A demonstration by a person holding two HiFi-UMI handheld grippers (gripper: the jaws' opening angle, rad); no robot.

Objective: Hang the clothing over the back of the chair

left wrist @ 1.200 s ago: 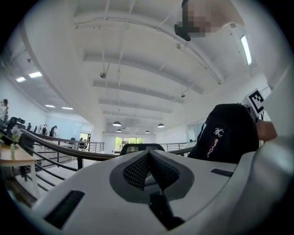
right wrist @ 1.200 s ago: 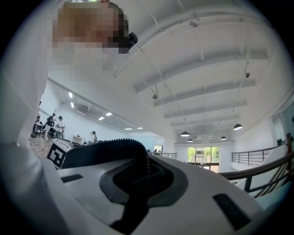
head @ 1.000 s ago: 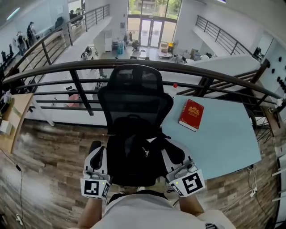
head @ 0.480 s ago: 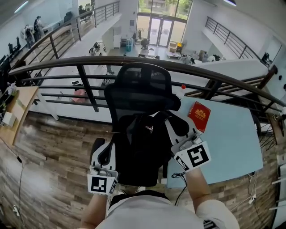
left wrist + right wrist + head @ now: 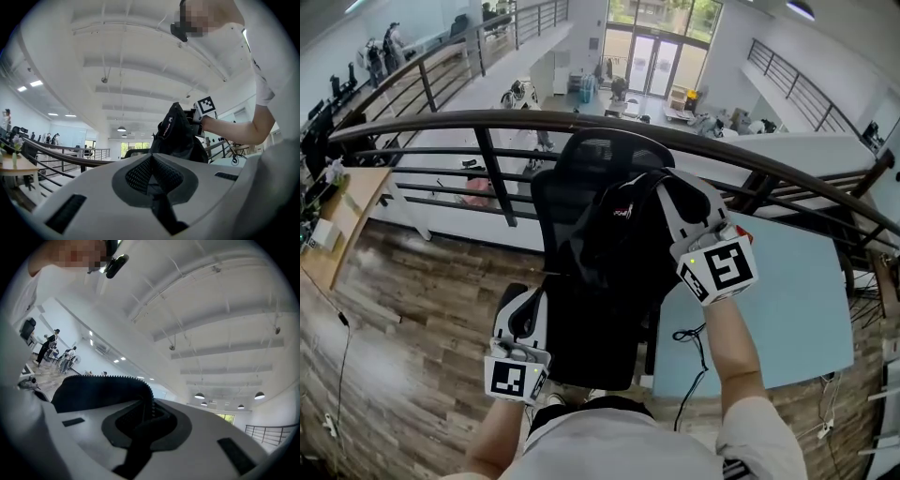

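No legible text; small white print on black clothing unreadable.

Black cloth garment: soft, matt, w/ plastic-looking zip teeth. Black mesh-backed office chair: open weave, matt. Pale blue tabletop: smooth, slight sheen. Brown plank floor: wood grain, semi-gloss. Dark curved railing: smooth metal. Left gripper & right gripper: matt white plastic shells, dark textured pads.
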